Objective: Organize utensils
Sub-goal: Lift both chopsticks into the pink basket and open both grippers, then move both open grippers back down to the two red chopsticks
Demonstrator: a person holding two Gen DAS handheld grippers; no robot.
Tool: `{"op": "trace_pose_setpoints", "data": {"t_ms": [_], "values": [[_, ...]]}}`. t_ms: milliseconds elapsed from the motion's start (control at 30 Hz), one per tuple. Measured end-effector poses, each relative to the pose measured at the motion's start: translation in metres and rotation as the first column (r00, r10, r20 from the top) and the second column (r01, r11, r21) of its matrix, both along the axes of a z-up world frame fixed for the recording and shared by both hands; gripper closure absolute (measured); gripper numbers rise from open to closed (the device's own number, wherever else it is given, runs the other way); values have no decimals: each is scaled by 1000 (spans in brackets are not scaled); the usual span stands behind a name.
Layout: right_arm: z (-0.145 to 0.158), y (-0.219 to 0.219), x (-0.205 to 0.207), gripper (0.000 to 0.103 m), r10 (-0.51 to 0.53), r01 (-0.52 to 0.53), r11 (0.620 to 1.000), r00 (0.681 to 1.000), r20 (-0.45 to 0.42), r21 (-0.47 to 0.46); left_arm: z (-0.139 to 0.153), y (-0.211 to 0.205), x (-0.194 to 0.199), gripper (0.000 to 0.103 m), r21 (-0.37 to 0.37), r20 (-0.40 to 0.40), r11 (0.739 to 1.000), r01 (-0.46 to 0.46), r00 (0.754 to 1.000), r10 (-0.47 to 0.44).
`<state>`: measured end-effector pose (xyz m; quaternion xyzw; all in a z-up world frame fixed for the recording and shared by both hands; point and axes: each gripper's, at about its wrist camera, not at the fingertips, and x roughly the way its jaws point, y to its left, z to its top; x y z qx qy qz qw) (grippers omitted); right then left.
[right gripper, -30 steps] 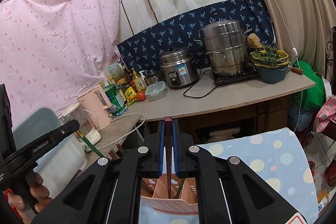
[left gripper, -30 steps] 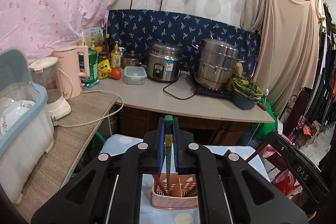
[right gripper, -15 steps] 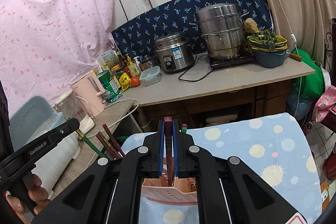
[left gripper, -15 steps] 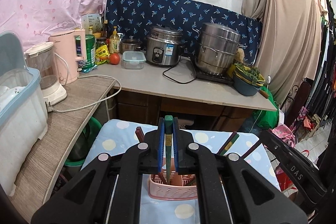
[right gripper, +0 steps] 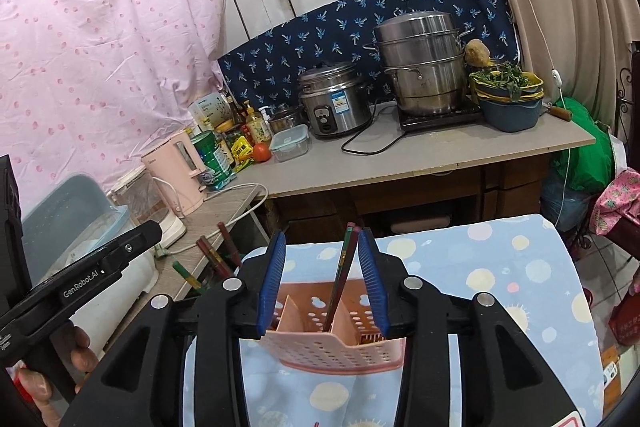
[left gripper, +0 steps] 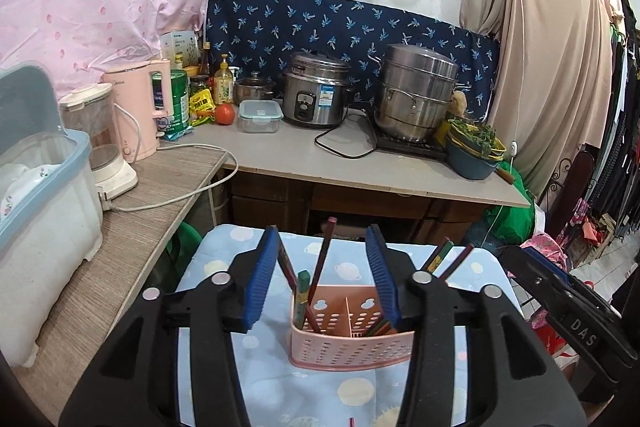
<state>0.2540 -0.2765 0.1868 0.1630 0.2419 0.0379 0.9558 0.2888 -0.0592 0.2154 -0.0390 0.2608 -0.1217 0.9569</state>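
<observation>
Left gripper (left gripper: 322, 271): lower centre of the left wrist view, blue-padded fingers spread wide apart, nothing between them, hanging above the basket.
Right gripper (right gripper: 322, 277): lower centre of the right wrist view, fingers apart; a chopstick stands in the gap, and contact with the right pad cannot be judged.
Utensil basket (left gripper: 352, 345): pink perforated plastic with an inner divider, standing on the tablecloth just below both grippers.
Chopsticks (left gripper: 320, 275): dark red and green sticks leaning upright in the basket's left compartment; more (left gripper: 444, 259) lean out past the right finger.
Chopstick in the right wrist view (right gripper: 340, 279): tilted, lower end inside the basket (right gripper: 332, 345).
Tablecloth (left gripper: 352, 395): light blue with pale dots, filling the lower middle.
Side counter (left gripper: 120, 251): wood-grain surface at left, holding a blue-lidded dish box (left gripper: 40, 211).
Pink kettle (left gripper: 138, 115): left of centre, further back.
Rice cooker (left gripper: 316, 91): centre, on the far grey counter.
Steamer pot (left gripper: 416, 91): right of the cooker, against the blue patterned cloth.
</observation>
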Motion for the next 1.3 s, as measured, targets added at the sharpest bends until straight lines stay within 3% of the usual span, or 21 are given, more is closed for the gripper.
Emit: {"op": "trace_pose_setpoints", "data": {"t_ms": [67, 233, 600, 900, 1300], "values": [[3, 3, -8, 65, 7, -7, 1000, 1000, 1, -4, 2, 0, -8, 52, 23, 7, 1000, -11, 1000, 11], [7, 14, -33, 64, 31, -31, 999, 1000, -1, -26, 5, -4, -33, 50, 102, 23, 994, -31, 999, 29], [-3, 43, -96, 57, 47, -48, 989, 999, -13, -142, -11, 2, -81, 50, 125, -15, 992, -15, 1000, 17], [-47, 62, -149, 56, 50, -68, 975, 995, -91, -210, -55, 21, -122, 50, 143, -77, 989, -34, 996, 46], [-107, 81, -197, 56, 77, -113, 981, 973, -216, -160, -117, 39, -165, 50, 152, -183, 988, -38, 981, 66]]}}
